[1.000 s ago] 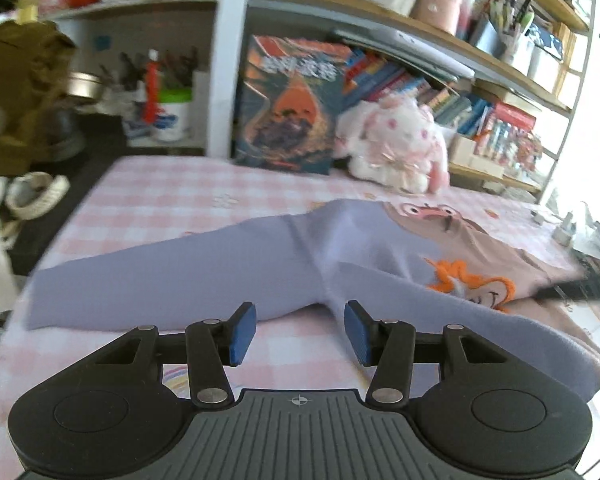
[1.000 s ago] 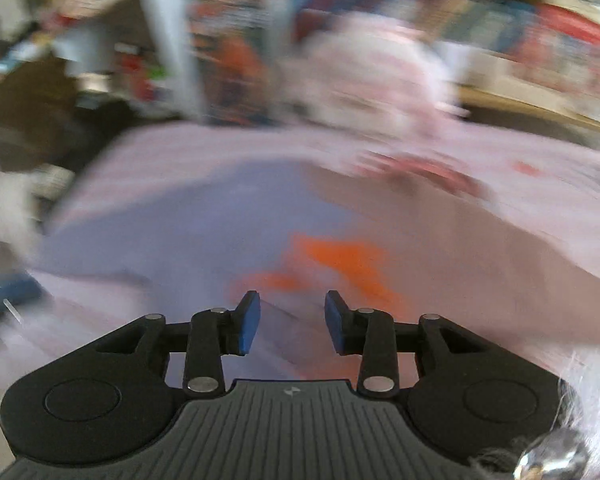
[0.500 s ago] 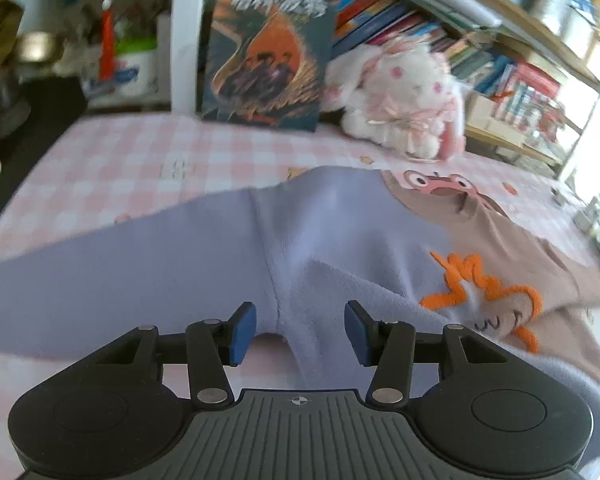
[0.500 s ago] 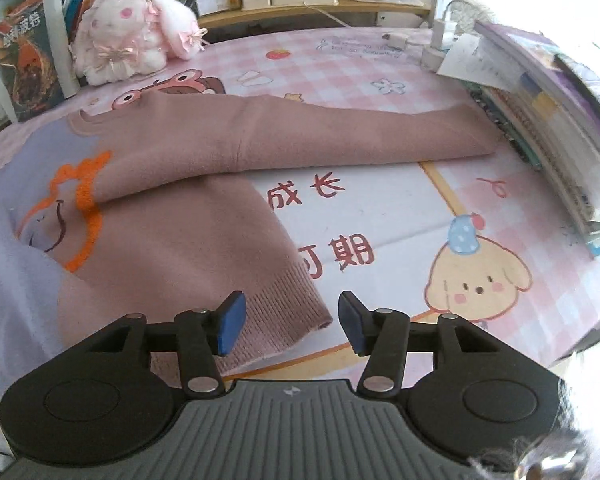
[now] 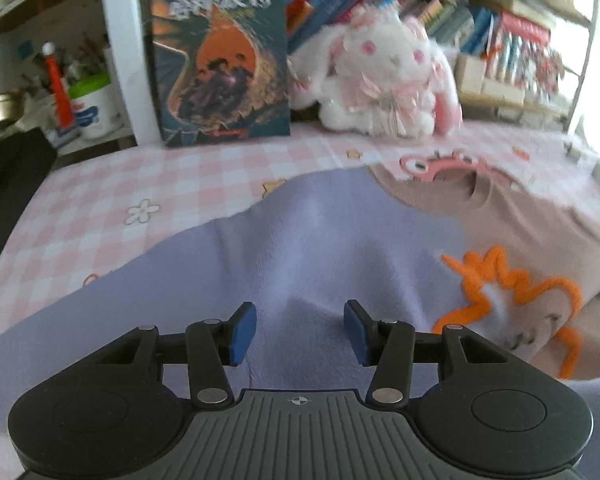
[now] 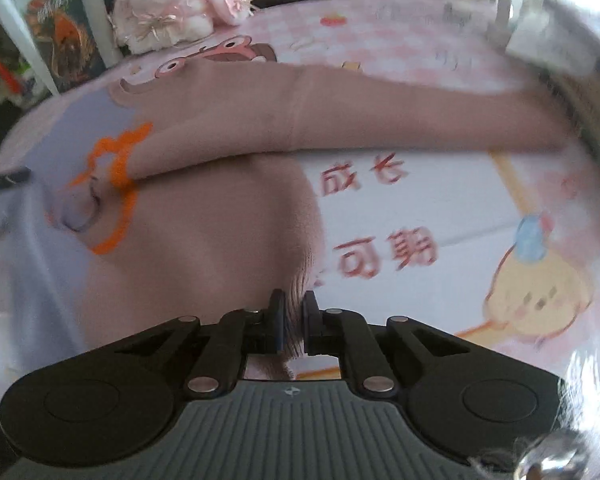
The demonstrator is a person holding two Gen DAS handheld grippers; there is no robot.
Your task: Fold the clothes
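Note:
A sweater, lilac on one half and dusty pink on the other with an orange outline figure, lies flat on the pink checked table. In the left wrist view my left gripper (image 5: 299, 331) is open, low over the lilac part of the sweater (image 5: 320, 248), near the armpit seam. In the right wrist view my right gripper (image 6: 293, 322) is shut on the ribbed bottom hem of the sweater's pink half (image 6: 204, 248). The pink sleeve (image 6: 380, 120) lies stretched out to the right.
A white plush rabbit (image 5: 384, 76) and an upright book (image 5: 224, 60) stand at the table's back edge under shelves of books. A stack of books or papers (image 6: 560, 48) lies at the table's right side. A printed mat (image 6: 440, 216) covers the table there.
My left gripper moved forward and lower over the lilac half, still open. My right gripper went down to the pink hem and closed on it.

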